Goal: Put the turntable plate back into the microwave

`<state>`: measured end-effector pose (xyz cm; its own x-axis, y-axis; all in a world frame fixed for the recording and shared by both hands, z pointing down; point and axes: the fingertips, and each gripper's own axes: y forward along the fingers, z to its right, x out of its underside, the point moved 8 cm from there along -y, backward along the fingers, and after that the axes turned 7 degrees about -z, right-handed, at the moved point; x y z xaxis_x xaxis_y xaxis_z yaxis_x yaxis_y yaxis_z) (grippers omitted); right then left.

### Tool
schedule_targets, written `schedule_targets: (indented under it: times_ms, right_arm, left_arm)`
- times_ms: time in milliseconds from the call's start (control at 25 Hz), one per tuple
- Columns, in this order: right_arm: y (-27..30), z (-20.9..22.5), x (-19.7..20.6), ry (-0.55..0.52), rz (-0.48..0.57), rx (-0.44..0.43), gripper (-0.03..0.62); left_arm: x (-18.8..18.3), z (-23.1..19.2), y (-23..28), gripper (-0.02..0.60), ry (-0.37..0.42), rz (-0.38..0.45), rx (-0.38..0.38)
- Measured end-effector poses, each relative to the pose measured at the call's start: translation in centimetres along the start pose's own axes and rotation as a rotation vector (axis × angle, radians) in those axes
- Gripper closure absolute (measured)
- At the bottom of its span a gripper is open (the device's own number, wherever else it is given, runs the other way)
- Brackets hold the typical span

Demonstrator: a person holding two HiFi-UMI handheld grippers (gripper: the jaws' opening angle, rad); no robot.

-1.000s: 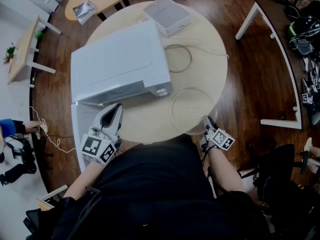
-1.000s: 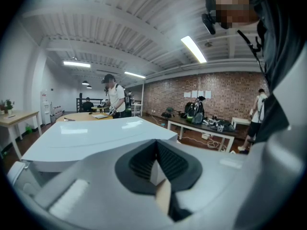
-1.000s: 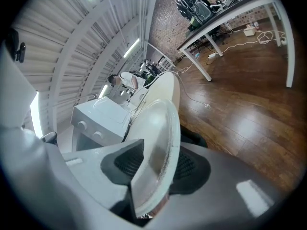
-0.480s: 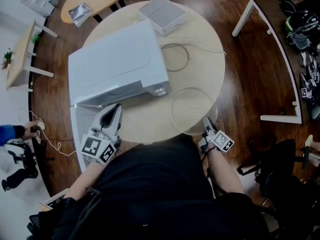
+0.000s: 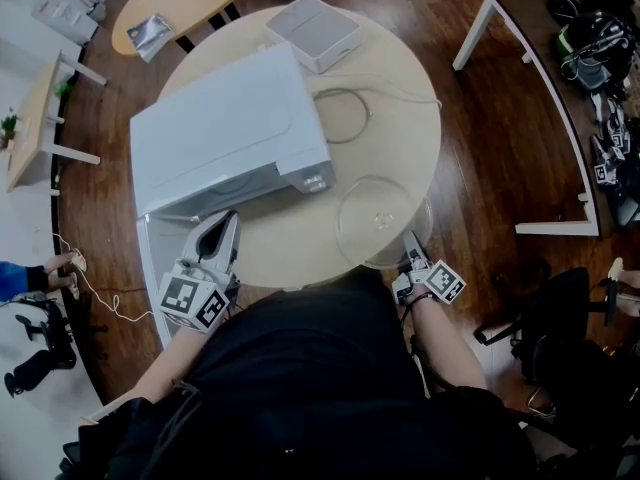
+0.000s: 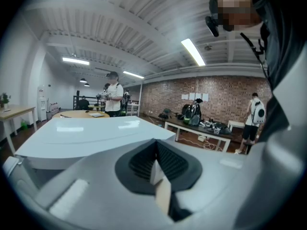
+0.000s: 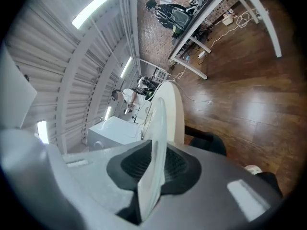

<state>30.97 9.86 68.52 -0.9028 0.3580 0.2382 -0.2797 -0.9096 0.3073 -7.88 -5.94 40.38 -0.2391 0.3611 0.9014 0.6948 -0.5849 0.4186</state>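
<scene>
The clear glass turntable plate (image 5: 380,218) lies at the near right edge of the round table (image 5: 400,98). My right gripper (image 5: 410,243) grips its near rim. Its jaws have just been closing and now pinch the glass. In the right gripper view the plate (image 7: 160,119) stands edge-on between the pads of that gripper (image 7: 153,176). The white microwave (image 5: 225,133) sits at the table's left with its door (image 5: 150,268) swung open toward me. My left gripper (image 5: 222,230) is shut on a thin pale edge by the door. In the left gripper view that gripper (image 6: 156,176) points at the microwave (image 6: 91,133).
A white box (image 5: 312,30) sits at the table's far side, and a thin loop (image 5: 345,116) lies beside the microwave. A white frame (image 5: 530,118) stands on the wooden floor to the right. A black chair (image 5: 560,318) is near my right arm.
The right gripper has closed on the plate's near rim, rolled and risen a little, tipping the plate slightly off the table. The left gripper has stayed by the door.
</scene>
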Motion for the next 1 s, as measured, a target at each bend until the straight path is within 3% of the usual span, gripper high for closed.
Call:
schedule_targets:
  times_ms: [280, 1000]
  right_arm:
    - [-0.1, -0.4, -1.1, -0.002, 0.028, -0.031, 0.559]
    - [1.6, -1.4, -3.4, 0.158, 0.088, -0.143, 0.56]
  left_arm:
    - [0.4, -0.3, 0.1, 0.575, -0.005, 0.011, -0.003]
    - [0.5, -0.3, 0.6, 0.575, -0.044, 0.038, -0.054]
